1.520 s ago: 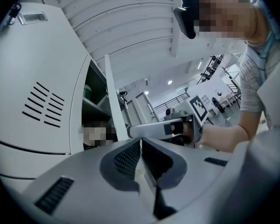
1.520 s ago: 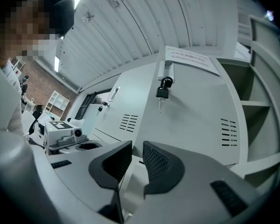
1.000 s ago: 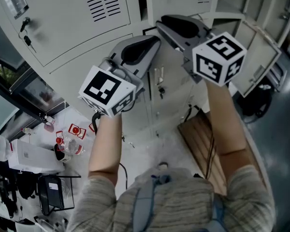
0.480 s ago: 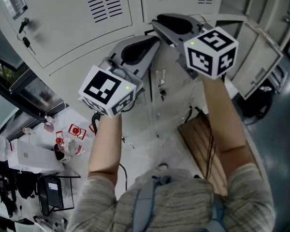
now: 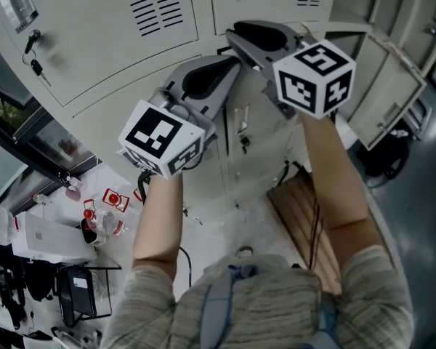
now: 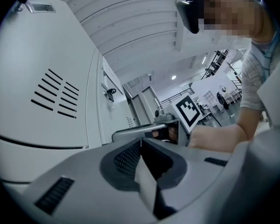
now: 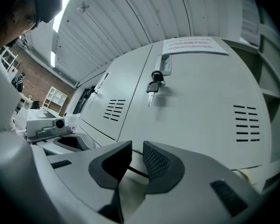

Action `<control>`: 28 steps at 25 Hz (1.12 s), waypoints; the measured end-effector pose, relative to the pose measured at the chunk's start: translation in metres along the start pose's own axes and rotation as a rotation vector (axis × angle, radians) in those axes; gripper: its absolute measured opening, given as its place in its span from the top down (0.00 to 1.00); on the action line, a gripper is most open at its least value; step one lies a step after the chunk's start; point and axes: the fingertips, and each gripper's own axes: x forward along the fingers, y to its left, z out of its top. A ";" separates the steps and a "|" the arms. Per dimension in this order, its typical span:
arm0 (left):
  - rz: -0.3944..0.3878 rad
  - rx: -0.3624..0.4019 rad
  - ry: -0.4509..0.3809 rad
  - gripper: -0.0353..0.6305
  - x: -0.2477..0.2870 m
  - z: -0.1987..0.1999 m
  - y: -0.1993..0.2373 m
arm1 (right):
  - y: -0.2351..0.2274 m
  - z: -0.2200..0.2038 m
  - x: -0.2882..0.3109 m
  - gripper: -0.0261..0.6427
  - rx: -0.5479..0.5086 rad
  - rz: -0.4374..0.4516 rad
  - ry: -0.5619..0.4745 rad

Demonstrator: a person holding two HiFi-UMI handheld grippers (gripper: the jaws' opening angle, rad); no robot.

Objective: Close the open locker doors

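Left fingers (image 6: 127, 158) pressed together, nothing btwn them. Right fingers (image 7: 157, 162) part open w/ a clear gap, also empty. Straight ahead of right fingers: shut door (image 7: 196, 111) w/ key (image 7: 154, 88) hanging in its lock and paper label (image 7: 193, 45) above, so that one needs nothing. To left of left fingers: vented door (image 6: 46, 83), looks shut too; right gripper's marker cube (image 6: 190, 110) shows just beyond. Neither pair touches a door. Well off to right of right fingers, an open door (image 5: 391, 86) swings out from the bank, w/ more open bays further right at frame edge. So judging by this: doors in front are closed, the right-hand ones are left, and next step prob. means shifting right. In the way down there: wood board (image 5: 302, 211) on floor below right arm, and a dark thing (image 5: 386, 160) by the open door's foot, can't tell what. Bottles & clutter (image 5: 102, 213) on floor to the left, clear of the work.
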 end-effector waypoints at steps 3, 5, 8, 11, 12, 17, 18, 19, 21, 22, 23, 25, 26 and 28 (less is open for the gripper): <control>-0.003 -0.005 -0.001 0.94 0.001 -0.001 0.000 | 0.001 0.001 -0.002 0.85 -0.004 0.001 -0.001; -0.005 -0.010 -0.002 0.94 0.002 -0.001 0.000 | 0.001 0.001 -0.003 0.85 -0.008 0.001 0.000; -0.016 -0.012 -0.011 0.94 0.006 0.001 -0.003 | 0.001 0.002 -0.007 0.85 -0.013 -0.001 -0.001; -0.036 -0.010 -0.027 0.94 0.012 0.004 -0.008 | 0.000 0.003 -0.016 0.85 -0.014 -0.006 -0.010; -0.045 -0.009 -0.031 0.94 0.014 0.005 -0.010 | -0.001 0.004 -0.020 0.85 -0.015 -0.010 -0.013; -0.105 -0.011 -0.053 0.94 0.028 0.008 -0.026 | -0.011 0.000 -0.045 0.85 -0.026 -0.056 -0.028; -0.121 -0.012 -0.059 0.94 0.032 0.008 -0.032 | -0.013 -0.001 -0.052 0.85 -0.029 -0.068 -0.031; -0.138 -0.013 -0.065 0.94 0.037 0.008 -0.038 | -0.016 -0.003 -0.060 0.85 -0.030 -0.079 -0.031; -0.175 -0.016 -0.077 0.94 0.048 0.008 -0.052 | -0.023 -0.008 -0.078 0.85 -0.028 -0.102 -0.024; -0.194 -0.017 -0.080 0.94 0.055 0.008 -0.060 | -0.028 -0.010 -0.087 0.85 -0.028 -0.114 -0.018; -0.212 -0.018 -0.082 0.94 0.063 0.007 -0.068 | -0.034 -0.013 -0.097 0.85 -0.030 -0.128 -0.012; -0.255 -0.019 -0.082 0.94 0.080 0.006 -0.087 | -0.048 -0.019 -0.119 0.85 -0.036 -0.159 0.006; -0.278 -0.021 -0.082 0.94 0.090 0.005 -0.098 | -0.055 -0.023 -0.132 0.85 -0.038 -0.176 0.014; -0.320 -0.027 -0.090 0.94 0.110 0.005 -0.120 | -0.069 -0.031 -0.159 0.85 -0.036 -0.210 0.029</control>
